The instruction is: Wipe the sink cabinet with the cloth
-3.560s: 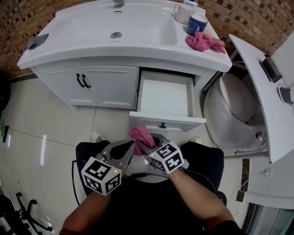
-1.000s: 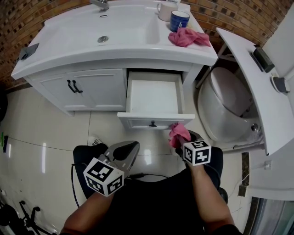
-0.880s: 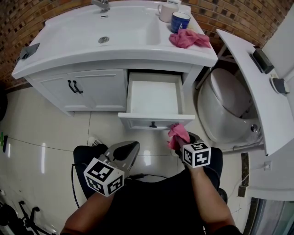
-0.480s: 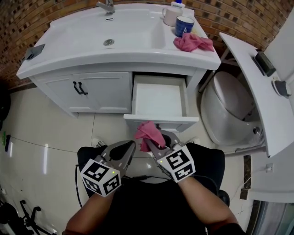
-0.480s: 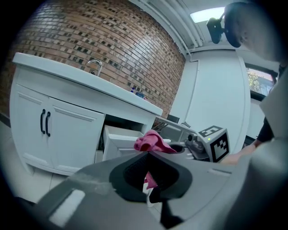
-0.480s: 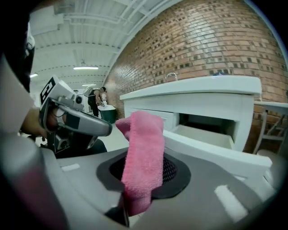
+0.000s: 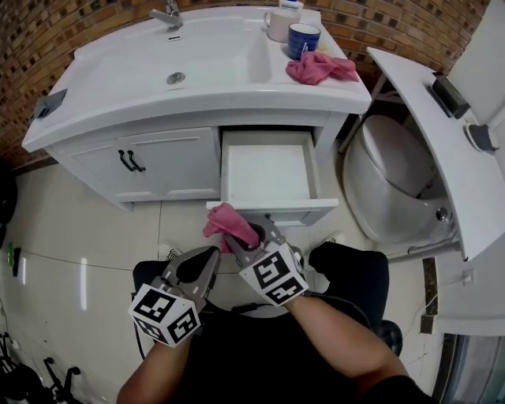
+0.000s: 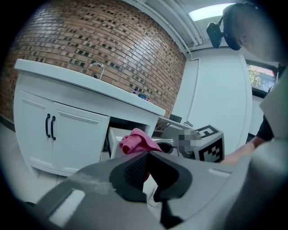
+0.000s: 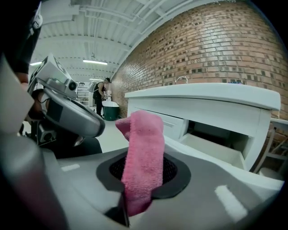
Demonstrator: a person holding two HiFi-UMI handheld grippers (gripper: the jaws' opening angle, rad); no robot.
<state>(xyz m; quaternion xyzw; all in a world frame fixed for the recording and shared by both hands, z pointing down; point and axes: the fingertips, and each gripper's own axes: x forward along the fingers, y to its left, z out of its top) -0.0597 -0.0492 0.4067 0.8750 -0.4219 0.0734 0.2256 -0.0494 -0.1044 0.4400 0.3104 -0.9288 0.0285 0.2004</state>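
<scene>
The white sink cabinet [image 7: 170, 162] stands ahead of me with its right-hand drawer [image 7: 268, 170] pulled out. My right gripper [image 7: 239, 241] is shut on a pink cloth [image 7: 224, 222], held just below the left end of the drawer front. In the right gripper view the cloth [image 9: 145, 134] stands up from between the jaws of the right gripper [image 9: 138, 176]. My left gripper [image 7: 211, 256] sits close beside it on the left, shut with nothing in it. The left gripper view shows the left gripper [image 8: 148, 156], the cloth [image 8: 135, 142] and the cabinet doors [image 8: 67, 134].
A second pink cloth [image 7: 319, 68], a blue mug [image 7: 304, 37] and a white mug [image 7: 277, 24] sit on the countertop's right end. A toilet [image 7: 394, 185] with raised lid stands at the right. My knees and a dark seat [image 7: 347, 272] are below the grippers.
The right gripper has carried the cloth leftward from the right corner of the drawer front to below its left end. The left gripper has stayed near my lap.
</scene>
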